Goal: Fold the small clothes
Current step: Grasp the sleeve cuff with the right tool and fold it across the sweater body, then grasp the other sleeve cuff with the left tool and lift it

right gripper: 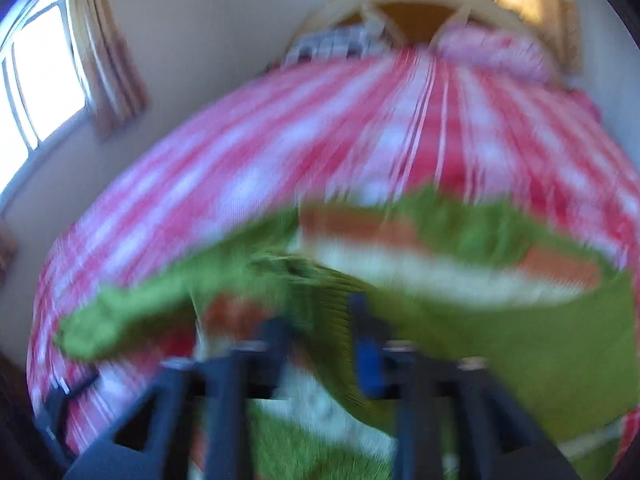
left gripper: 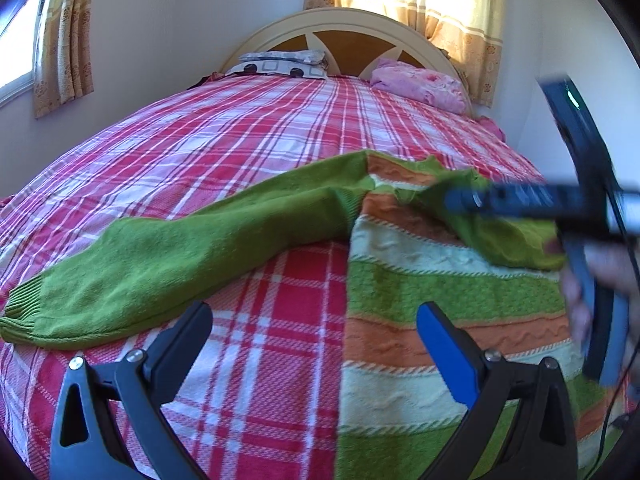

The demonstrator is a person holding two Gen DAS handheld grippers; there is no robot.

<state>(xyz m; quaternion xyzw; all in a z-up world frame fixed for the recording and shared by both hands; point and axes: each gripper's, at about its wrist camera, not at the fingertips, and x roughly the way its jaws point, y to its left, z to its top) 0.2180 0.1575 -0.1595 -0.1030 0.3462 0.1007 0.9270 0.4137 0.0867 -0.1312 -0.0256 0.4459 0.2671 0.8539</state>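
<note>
Heavy motion blur. Right gripper [right gripper: 320,336] fingers close together, pinching a green ribbed fold of the striped sweater [right gripper: 440,264], which lies on the plaid bedspread [right gripper: 240,168].

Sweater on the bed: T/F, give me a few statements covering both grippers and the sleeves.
1. The left gripper is open and holds nothing. True.
2. The right gripper is shut on the sweater's green sleeve. True, though the right wrist view is blurred.
3. The other sleeve is already folded over the striped body. False: it lies stretched out on the plaid bedspread.
4. The sweater is plain green all over. False: its body has green, orange and cream stripes.
5. The pink pillow lies on the sweater. False: it lies by the headboard.
</note>
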